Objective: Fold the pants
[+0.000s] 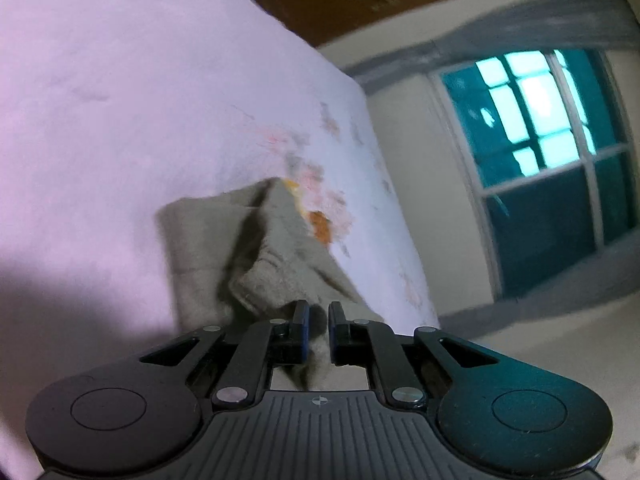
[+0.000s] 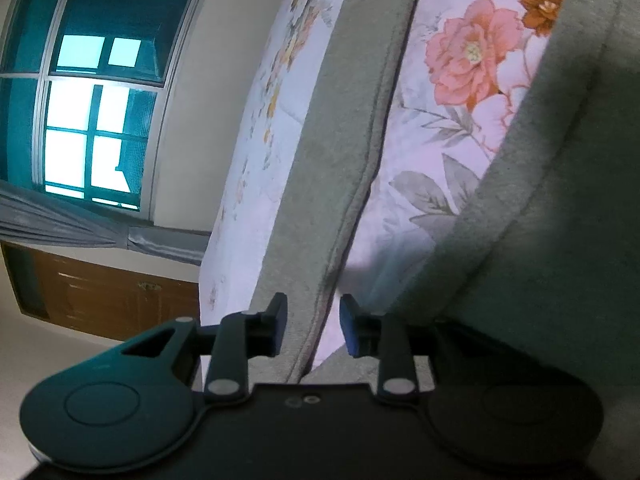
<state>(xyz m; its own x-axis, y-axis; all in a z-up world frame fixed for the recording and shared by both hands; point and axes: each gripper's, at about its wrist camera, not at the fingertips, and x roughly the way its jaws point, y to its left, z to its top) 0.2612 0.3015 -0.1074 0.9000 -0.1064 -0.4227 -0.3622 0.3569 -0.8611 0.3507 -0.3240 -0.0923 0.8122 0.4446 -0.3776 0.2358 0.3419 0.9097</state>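
A bed [image 1: 120, 80] with a pale flowered sheet [image 2: 448, 128] filled most of both views, and behind it stood a wall with a window [image 1: 552, 160] and a wooden cabinet [image 2: 104, 300]. The grey pants [image 1: 224, 248] lay on that sheet near the edge of the bed; in the left wrist view they showed as a rumpled heap with a raised fold, and in the right wrist view as two long grey bands with flowered sheet bare between them, which looked like the two legs lying apart. The left gripper [image 1: 319, 314] had its fingers drawn nearly together, pinching a tuck of the grey cloth that bunched up between and below them. The right gripper [image 2: 313, 318] held its fingers a little apart, with the hemmed edge of one grey band running between them; whether the pads pressed on it the picture did not show clearly. The danger from here seemed to lie in that uneven hold. If the left hand pulled its corner across while the right had no firm grip, the cloth would likely drag and twist rather than fold flat. The thin pinch on the left could also slip out under the weight of the fabric, and the heap, lying close to the mattress edge, might then slide off toward the floor [image 1: 560, 340].
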